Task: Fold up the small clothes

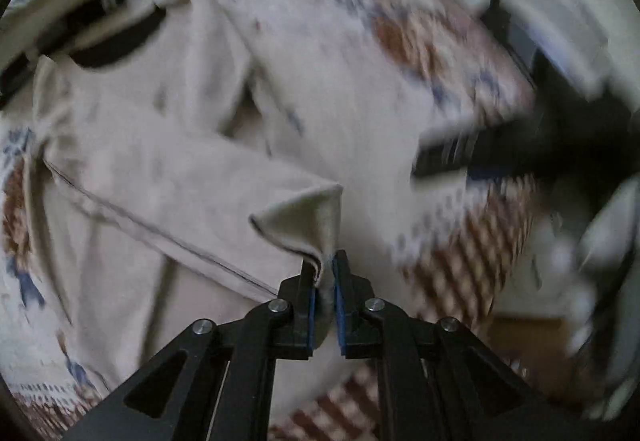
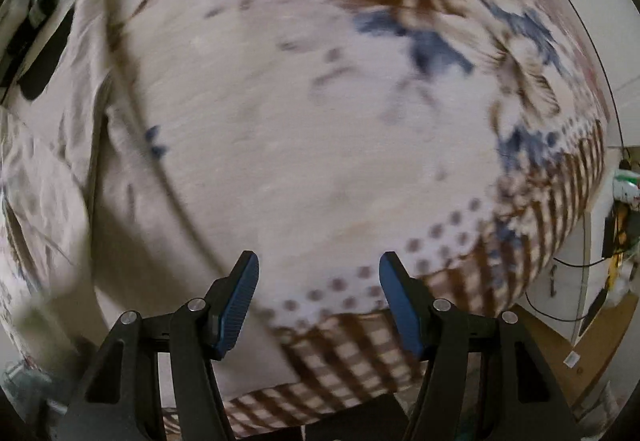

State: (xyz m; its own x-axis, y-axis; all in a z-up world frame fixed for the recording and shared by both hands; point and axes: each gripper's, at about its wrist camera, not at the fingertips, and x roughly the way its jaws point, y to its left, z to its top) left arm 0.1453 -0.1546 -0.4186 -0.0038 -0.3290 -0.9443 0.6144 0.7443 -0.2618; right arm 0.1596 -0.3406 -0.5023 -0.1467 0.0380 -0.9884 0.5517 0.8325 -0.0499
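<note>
We hold a corner of the beige garment (image 1: 168, 169) on the patterned bed (image 2: 320, 121).
Left hand-held gripper (image 1: 325, 273) pinches its hemmed corner; right hand-held gripper (image 2: 318, 281) hangs open, empty. It looks light, limp, best gripped by corners.

A beige garment (image 1: 168, 177) with a black collar band is spread across a patterned bedsheet; its surface is creased, and a dark-stitched hem is seen running diagonally; one hem corner is lifted and folded over, pinched between closed blue pads; in the right wrist view only its blurred edge is seen at the left.
</note>
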